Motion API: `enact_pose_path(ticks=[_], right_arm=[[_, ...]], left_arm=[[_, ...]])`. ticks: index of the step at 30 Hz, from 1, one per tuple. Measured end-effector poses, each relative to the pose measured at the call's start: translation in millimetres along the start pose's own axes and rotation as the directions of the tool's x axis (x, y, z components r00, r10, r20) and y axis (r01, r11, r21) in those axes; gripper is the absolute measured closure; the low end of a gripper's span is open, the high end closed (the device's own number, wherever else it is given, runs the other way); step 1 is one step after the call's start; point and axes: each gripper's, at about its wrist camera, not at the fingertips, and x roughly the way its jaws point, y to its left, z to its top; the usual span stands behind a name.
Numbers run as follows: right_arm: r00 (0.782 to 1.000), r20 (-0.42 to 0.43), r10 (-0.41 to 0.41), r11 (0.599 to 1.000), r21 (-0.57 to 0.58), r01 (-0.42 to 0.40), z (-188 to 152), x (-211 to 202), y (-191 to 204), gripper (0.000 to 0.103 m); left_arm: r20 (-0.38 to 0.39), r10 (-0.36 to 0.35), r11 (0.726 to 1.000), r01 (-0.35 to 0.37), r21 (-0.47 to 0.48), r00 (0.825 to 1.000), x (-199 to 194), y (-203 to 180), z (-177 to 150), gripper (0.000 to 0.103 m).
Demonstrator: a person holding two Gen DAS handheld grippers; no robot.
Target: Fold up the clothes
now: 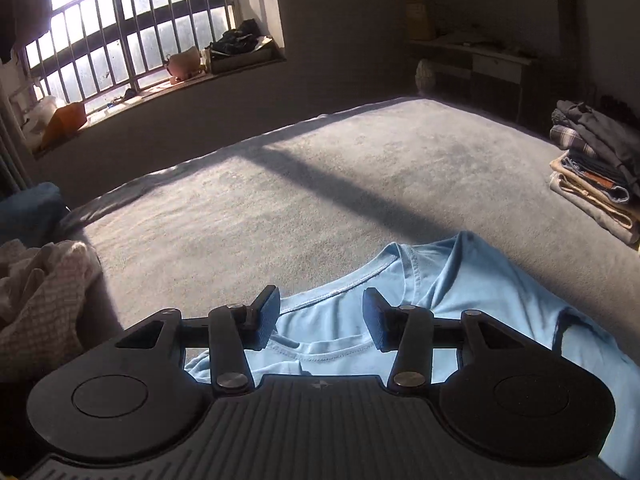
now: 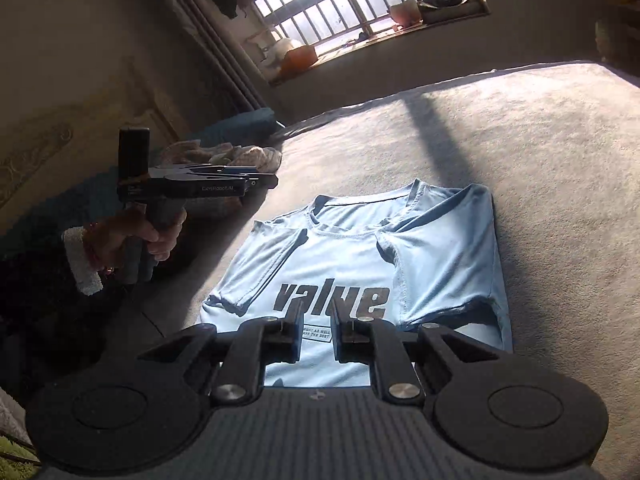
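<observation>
A light blue T-shirt [image 2: 344,264] lies flat on the grey bed [image 2: 540,168], front up, with dark lettering on the chest and both sleeves folded inward. My right gripper [image 2: 318,334] hovers open above the shirt's lower chest, nothing between its fingers. In the left wrist view the shirt's collar [image 1: 348,284] lies just past my left gripper [image 1: 320,320], which stands open and empty above the neck area. In the right wrist view the left gripper [image 2: 256,180] floats left of the shirt, held by a hand [image 2: 136,236], seen edge-on.
A stack of folded clothes [image 1: 596,164] sits at the bed's right edge. A crumpled checked garment [image 1: 44,292] lies at the left edge. Beyond the bed are a barred window [image 1: 132,36] with cluttered sill and a low cabinet [image 1: 480,68].
</observation>
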Motion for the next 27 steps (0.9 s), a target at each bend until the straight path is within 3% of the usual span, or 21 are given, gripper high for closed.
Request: enact_pose_path(ticks=[2, 5, 7, 9, 12, 15, 17, 20, 22, 27], right_arm=[[0.999, 0.024, 0.041, 0.997, 0.069, -0.043, -8, -19, 2, 0.087], [1.0, 0.0, 0.01, 0.991, 0.134, -0.01, -27, -17, -3, 0.087], [1.0, -0.02, -0.014, 0.984, 0.176, 0.017, -39, -15, -7, 0.087], [0.998, -0.041, -0.037, 0.975, 0.216, 0.045, -52, -13, -11, 0.087], [0.995, -0.075, -0.07, 0.957, 0.275, 0.088, -71, -9, -18, 0.087], [0.984, -0.135, -0.119, 0.943, 0.294, 0.155, -94, -3, -22, 0.087], [0.98, -0.152, -0.13, 0.941, 0.293, 0.17, -109, -3, -23, 0.087], [0.972, -0.198, -0.124, 0.938, 0.295, 0.18, -133, 3, -22, 0.086], [0.957, -0.255, -0.139, 0.951, 0.236, 0.201, -151, 7, -15, 0.087], [0.873, -0.457, -0.17, 0.976, 0.042, 0.212, -198, 15, 7, 0.086]], left_arm=[[0.034, 0.088, 0.996, -0.088, 0.008, 0.996, -51, 29, 4, 0.055], [0.066, 0.22, 0.975, -0.221, 0.005, 0.973, -116, 58, -3, 0.046], [0.048, 0.236, 0.972, -0.235, -0.016, 0.971, -139, 63, -21, 0.045], [0.01, 0.192, 0.98, -0.191, -0.055, 0.981, -151, 58, -48, 0.045], [-0.06, 0.054, 0.992, -0.061, -0.113, 0.997, -146, 35, -97, 0.045], [-0.147, -0.084, 0.989, 0.065, -0.129, 0.986, -133, 0, -151, 0.045], [-0.193, -0.157, 0.981, 0.13, -0.144, 0.969, -127, -18, -181, 0.045], [-0.259, -0.261, 0.957, 0.215, -0.194, 0.93, -122, -39, -219, 0.045], [-0.29, -0.284, 0.954, 0.238, -0.183, 0.914, -128, -49, -240, 0.045], [-0.434, -0.324, 0.945, 0.268, -0.187, 0.841, -144, -59, -289, 0.046]])
